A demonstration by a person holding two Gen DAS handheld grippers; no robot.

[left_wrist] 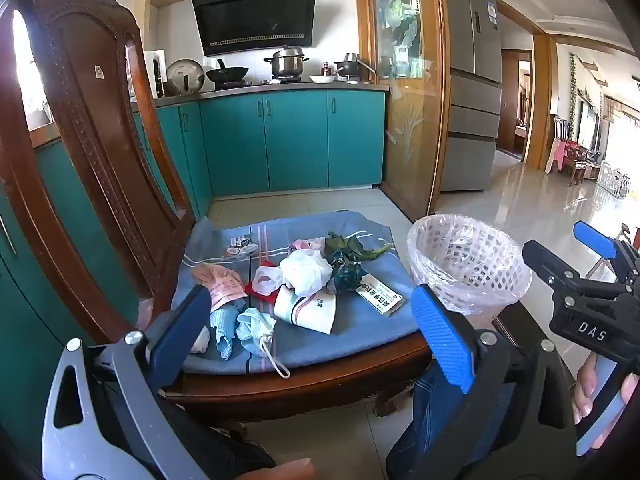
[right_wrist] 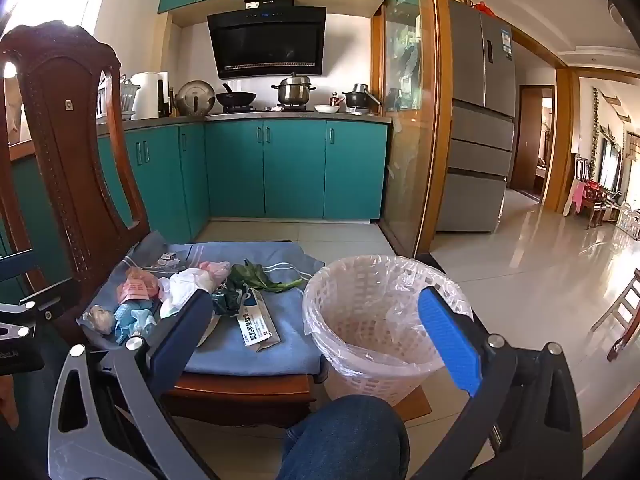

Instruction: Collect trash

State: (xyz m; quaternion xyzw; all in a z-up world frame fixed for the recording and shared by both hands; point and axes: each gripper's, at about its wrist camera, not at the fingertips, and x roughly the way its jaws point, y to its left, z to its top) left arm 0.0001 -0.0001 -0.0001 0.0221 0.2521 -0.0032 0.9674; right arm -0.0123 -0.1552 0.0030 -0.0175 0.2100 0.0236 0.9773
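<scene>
Left wrist view: jaws of the left gripper (left_wrist: 316, 332) spread wide, nothing between the pads, hovering over the near edge of the chair seat. Trash lies heaped on the blue cushion (left_wrist: 360, 332) of the wooden chair (left_wrist: 92, 152): pink paper (left_wrist: 220, 284), crumpled white plastic bag (left_wrist: 306, 272), wilted green leaves (left_wrist: 352, 250), a flattened carton (left_wrist: 382, 298), a white folded wrapper (left_wrist: 306, 308), light blue scraps (left_wrist: 256, 330). The lined waste basket (left_wrist: 468, 264) stands just beside the chair on the right, bag rim folded over its edge. The right gripper (left_wrist: 576, 264) shows at the right margin, jaws apart, a hand (left_wrist: 604, 404) on its handle. Right wrist view: right gripper (right_wrist: 324, 340) jaws wide open and empty, one finger over the cushion (right_wrist: 248, 344), the other over the basket (right_wrist: 360, 320). Basket looks empty apart from its liner. Same trash pile on the cushion; carton (right_wrist: 258, 326) nearest the basket, leaves (right_wrist: 260, 278) behind it. A denim-clad knee (right_wrist: 344, 436) sits at the bottom. Teal kitchen cabinets (right_wrist: 296, 168) and fridge (right_wrist: 476, 140) behind.
</scene>
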